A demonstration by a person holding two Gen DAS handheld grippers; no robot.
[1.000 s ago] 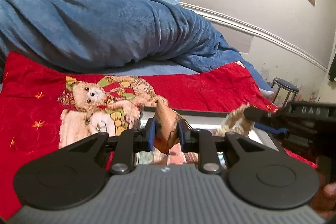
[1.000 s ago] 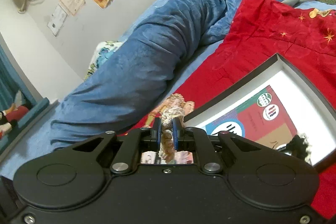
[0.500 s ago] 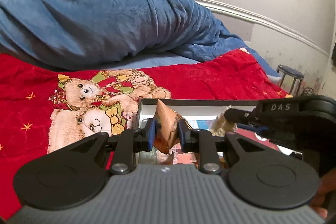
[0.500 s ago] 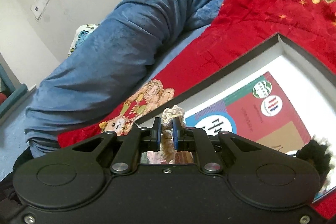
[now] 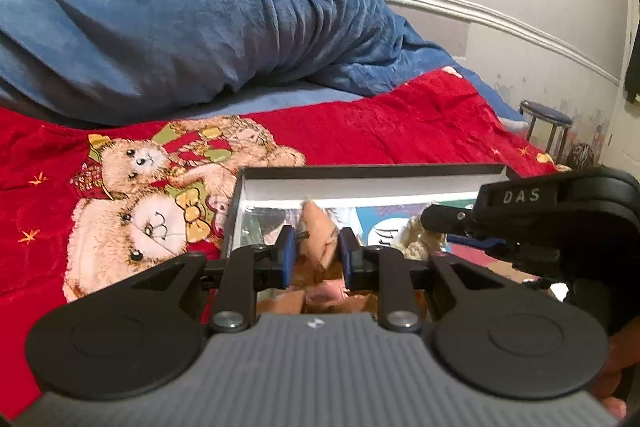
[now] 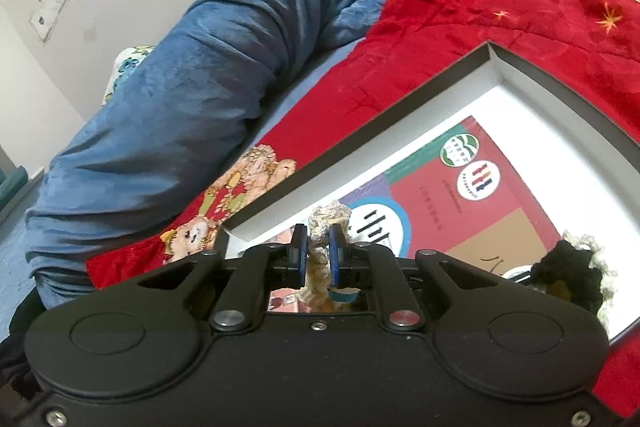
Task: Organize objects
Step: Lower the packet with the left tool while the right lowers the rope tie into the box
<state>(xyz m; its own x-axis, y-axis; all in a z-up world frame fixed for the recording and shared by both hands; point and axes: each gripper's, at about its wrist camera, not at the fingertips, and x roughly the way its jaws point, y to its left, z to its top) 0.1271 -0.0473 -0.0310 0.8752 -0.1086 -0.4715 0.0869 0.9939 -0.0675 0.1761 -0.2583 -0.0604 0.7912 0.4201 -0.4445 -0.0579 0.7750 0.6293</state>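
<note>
A shallow grey box [image 5: 360, 173] with a white inside lies on the red bed cover; it also shows in the right wrist view [image 6: 400, 99]. A colourful book [image 6: 460, 195] lies flat in it. My left gripper [image 5: 317, 251] is shut on a brown crinkled packet [image 5: 318, 237] held low over the box's left end. My right gripper [image 6: 318, 251] is shut on a cream knitted cord [image 6: 326, 219] over the book; the cord also shows in the left wrist view [image 5: 420, 239]. A black and cream woolly thing [image 6: 568, 271] lies in the box at the right.
A red bear-print blanket [image 5: 140, 179] covers the bed. A bunched blue duvet [image 5: 200, 39] lies behind the box. A dark stool [image 5: 546, 117] stands past the bed's far right end, by the wall.
Both grippers have come down and forward over the box. The packet sits lower between my left fingers, now inside the box rim. The right gripper has moved in beside the left.
</note>
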